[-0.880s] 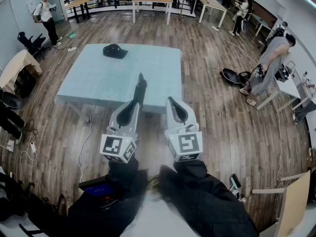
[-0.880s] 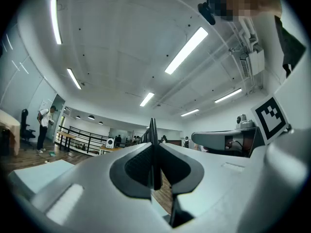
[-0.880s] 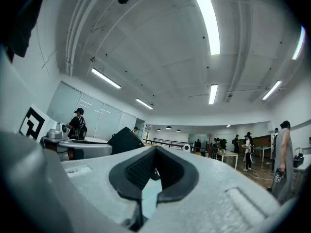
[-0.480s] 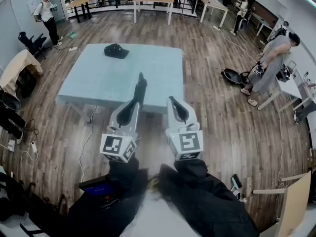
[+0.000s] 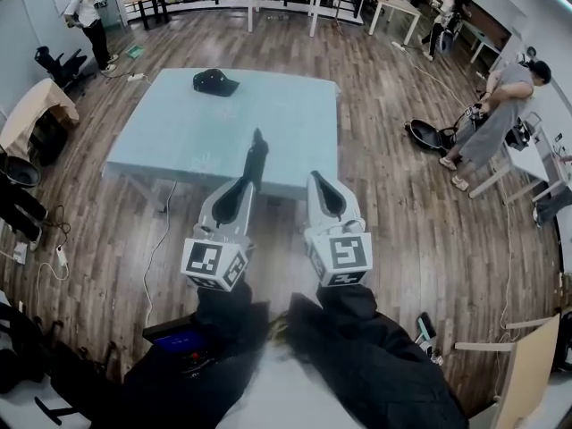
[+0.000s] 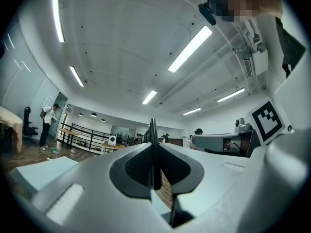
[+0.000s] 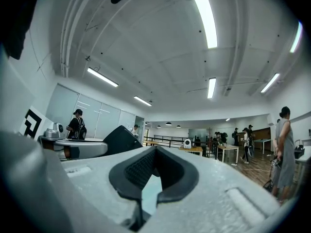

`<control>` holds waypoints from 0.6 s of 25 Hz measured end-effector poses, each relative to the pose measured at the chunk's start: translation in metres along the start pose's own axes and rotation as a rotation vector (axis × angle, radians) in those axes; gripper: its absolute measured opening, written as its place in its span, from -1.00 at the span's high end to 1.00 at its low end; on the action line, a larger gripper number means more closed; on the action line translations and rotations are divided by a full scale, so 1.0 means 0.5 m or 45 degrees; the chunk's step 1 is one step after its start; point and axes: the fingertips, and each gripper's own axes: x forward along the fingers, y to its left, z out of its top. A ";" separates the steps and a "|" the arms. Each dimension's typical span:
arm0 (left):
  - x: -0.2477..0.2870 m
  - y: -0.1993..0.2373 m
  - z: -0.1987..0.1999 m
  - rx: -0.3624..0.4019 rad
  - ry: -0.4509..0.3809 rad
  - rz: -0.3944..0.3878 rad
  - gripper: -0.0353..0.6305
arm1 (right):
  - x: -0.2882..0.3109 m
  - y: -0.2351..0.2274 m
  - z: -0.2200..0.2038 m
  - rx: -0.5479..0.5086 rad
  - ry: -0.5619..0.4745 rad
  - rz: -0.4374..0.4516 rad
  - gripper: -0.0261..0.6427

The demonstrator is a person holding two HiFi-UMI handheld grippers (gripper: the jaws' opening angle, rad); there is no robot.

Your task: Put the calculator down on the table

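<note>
Left gripper (image 5: 241,193): clamped on the calculator (image 5: 256,157), a thin dark slab I hold edge-on. It stands upright between the pads and pokes out well past the tips.
Why edge-on: in the left gripper view the pads press on its two broad faces, which I judge the firmest hold on so flat a thing (it must be tipped over before it can lie down).
Right gripper (image 5: 323,195): jaws together with nothing between them. I keep it just beside the left one and level with it, out of the job.
Where the calculator is: in the air ahead of the left tips. In the head view its far end shows against the near edge of the table (image 5: 179,141), but I can't tell whether it is over the top or short of it.
Table: ahead of both grippers, pale blue. A dark cap (image 5: 214,81) lies at its far side, well apart from my line in.
Stage: carrying; the calculator has not yet been set down.
Next, as I judge it: reach forward over the near part, roll the slab flat, lower it, then part the jaws.
Risk: held near one end, it could pivot in the pads or drop on its edge if I let go high.
</note>
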 end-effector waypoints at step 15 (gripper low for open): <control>-0.031 0.066 -0.056 -0.013 0.087 -0.010 0.77 | 0.037 0.043 -0.073 0.053 0.134 -0.017 0.93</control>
